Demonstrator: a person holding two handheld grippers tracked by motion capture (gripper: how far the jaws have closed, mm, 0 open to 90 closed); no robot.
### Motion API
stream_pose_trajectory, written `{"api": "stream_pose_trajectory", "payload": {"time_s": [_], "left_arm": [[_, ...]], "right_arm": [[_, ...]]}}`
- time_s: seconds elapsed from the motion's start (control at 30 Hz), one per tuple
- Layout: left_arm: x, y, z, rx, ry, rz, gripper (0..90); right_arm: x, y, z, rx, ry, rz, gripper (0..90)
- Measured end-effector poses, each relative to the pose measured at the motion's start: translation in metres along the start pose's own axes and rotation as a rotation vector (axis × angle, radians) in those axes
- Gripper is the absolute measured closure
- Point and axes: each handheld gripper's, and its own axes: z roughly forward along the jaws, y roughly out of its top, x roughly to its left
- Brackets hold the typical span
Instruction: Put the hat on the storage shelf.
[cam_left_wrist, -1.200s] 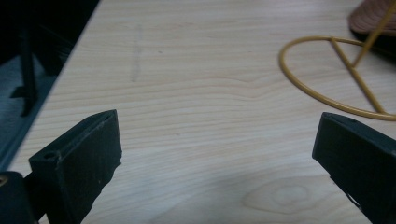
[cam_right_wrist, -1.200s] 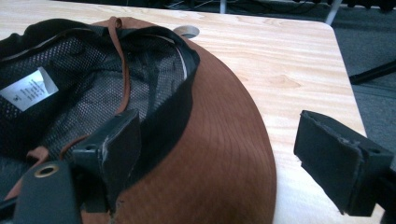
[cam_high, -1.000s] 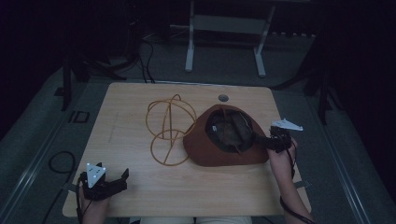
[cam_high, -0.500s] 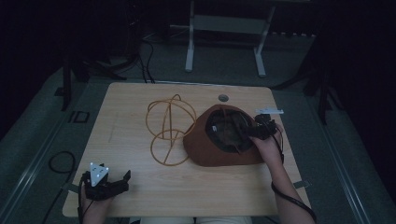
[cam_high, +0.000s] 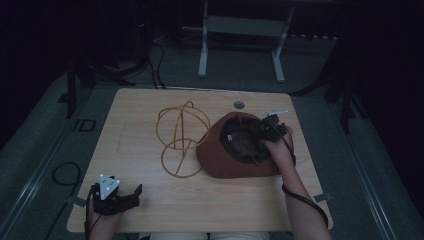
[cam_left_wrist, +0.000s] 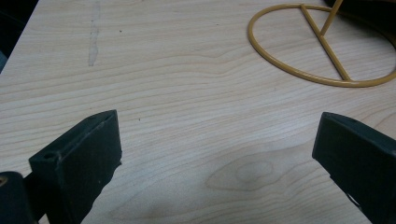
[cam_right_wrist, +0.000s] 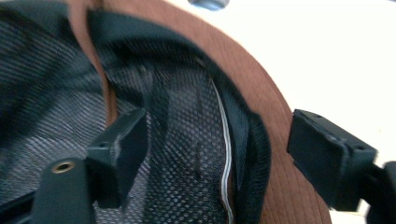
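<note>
Dim room, dark floor, pale metal frame legs (cam_high: 240, 50) beyond the far edge. Light wood-grain worktop (cam_high: 145, 115), rounded corners, small grey grommet (cam_high: 239, 105) near the far edge.

Item: brown hat (cam_high: 225, 162), brim-up, crown down, right half of the worktop, closer to the right edge than the left. Dark mesh lining (cam_right_wrist: 187, 154) and black sweatband visible inside; thin brown strap (cam_right_wrist: 109, 98) running across the opening.

Item: yellow wire stand (cam_high: 181, 137), hoops and struts, centre of the worktop, just left of the hat and touching or overlapping its left side; round base ring (cam_left_wrist: 322, 56) flat on the wood.

Item: right gripper (cam_high: 267, 131), held in a hand over the hat's far right rim, reaching into the opening. Fingers wide apart, having just been closing a little; one finger (cam_right_wrist: 121, 154) inside over the mesh, the other outside beyond the brown brim, sweatband and brim between them. No pad pressing on fabric; nothing gripped.

Item: left gripper (cam_high: 132, 196), grey three-cornered plate on top, held in a hand at the near left corner, well apart from hat and stand. Fingers (cam_left_wrist: 88, 154) spread wide over bare wood, nothing between them.
</note>
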Motion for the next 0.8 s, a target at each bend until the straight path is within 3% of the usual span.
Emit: {"api": "stream_pose_trajectory", "payload": {"time_s": [0.07,0.23,0.33,0.47,0.57,0.67,0.8], "left_arm": [[0.000,0.000,0.000,-0.002,-0.004,-0.002,2.0],[0.000,0.000,0.001,0.004,-0.008,-0.005,2.0],[0.000,0.000,0.000,0.002,-0.010,-0.005,2.0],[0.001,0.000,0.000,0.000,-0.004,-0.013,2.0],[0.001,-0.001,0.000,-0.001,-0.003,-0.014,2.1],[0.001,0.000,0.000,-0.001,-0.003,-0.016,2.1],[0.001,0.000,-0.001,-0.008,-0.006,-0.019,2.1]], "right_arm": [[0.002,-0.001,0.005,0.033,-0.034,-0.041,30.9],[0.002,0.000,0.013,0.092,-0.026,-0.051,47.5],[0.005,0.000,0.018,0.134,-0.055,-0.079,54.1],[0.007,-0.001,0.020,0.144,-0.088,-0.104,63.6],[0.004,-0.004,0.022,0.141,-0.072,-0.091,71.9],[0.003,-0.006,0.020,0.124,-0.106,-0.064,82.2],[0.000,-0.004,0.010,0.078,-0.103,-0.002,84.7]]}}
